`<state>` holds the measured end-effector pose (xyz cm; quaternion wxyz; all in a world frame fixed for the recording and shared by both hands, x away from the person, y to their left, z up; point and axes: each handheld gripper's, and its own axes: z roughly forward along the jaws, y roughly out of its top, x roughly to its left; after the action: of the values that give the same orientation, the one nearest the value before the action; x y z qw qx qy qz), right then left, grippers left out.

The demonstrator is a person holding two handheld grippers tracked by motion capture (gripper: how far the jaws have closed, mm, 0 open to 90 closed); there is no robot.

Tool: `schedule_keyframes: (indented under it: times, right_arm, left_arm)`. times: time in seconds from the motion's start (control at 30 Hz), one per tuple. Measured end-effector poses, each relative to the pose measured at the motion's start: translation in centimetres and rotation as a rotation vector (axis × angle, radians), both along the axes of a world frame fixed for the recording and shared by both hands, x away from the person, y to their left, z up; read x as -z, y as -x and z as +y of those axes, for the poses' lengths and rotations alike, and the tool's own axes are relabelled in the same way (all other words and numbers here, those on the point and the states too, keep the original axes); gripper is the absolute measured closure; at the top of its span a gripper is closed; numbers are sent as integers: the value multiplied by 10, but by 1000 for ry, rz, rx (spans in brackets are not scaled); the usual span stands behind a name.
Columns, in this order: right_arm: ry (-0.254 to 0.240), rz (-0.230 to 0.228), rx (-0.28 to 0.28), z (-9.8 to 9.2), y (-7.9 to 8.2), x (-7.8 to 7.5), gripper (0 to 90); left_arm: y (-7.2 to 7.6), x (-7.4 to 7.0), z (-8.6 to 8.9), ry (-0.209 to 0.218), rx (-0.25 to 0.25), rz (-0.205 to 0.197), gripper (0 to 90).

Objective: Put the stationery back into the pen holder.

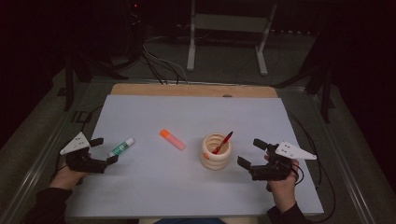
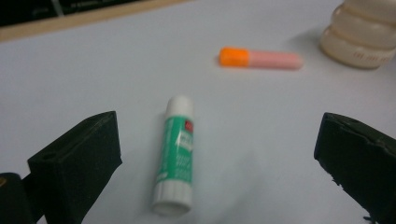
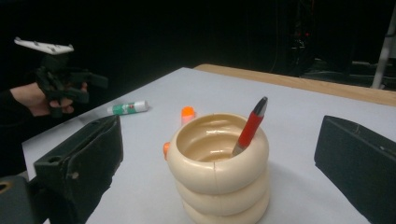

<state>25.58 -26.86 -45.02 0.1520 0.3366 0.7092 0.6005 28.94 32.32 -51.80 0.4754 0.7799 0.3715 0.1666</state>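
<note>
A green-and-white glue stick lies on the white sheet at the left. My left gripper is open just left of it, and in the left gripper view the glue stick lies between the spread jaws, nearer the left one, untouched. An orange-capped pink highlighter lies near the middle. A cream ringed holder stands right of it with a red pen leaning inside. My right gripper is open just right of the holder, empty, with the pen in front of it.
The white sheet covers a wooden table whose far edge shows. Cables run off the table's right side. Beyond the table stands a white metal frame on a dark floor with more cables.
</note>
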Motion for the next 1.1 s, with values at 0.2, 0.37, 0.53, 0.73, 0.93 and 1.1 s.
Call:
schedule_keyframes:
  times: [0.2, 0.37, 0.53, 0.73, 0.93, 1.1]
  right_arm:
    - [-2, 0, -3, 0, 0, 0, 8]
    - [-3, 0, -2, 0, -1, 1, 8]
    - [-9, 0, 0, -1, -1, 0, 9]
    - [-7, 1, 1, -1, -1, 1, 9]
    - [-9, 6, 1, -1, -1, 1, 9]
    - [-12, 6, 2, -2, -1, 1, 9]
  left_arm:
    - [-6, 10, -1, -85, -16, 27, 16]
    - [-12, 14, 1, -116, -17, 49, 73]
    - [-15, 17, 0, -142, -18, 74, 144]
    - [-19, 19, -2, -179, -6, 97, 242]
    - [-24, 24, -5, -234, 8, 129, 409]
    - [-27, 26, -7, -254, 17, 137, 511]
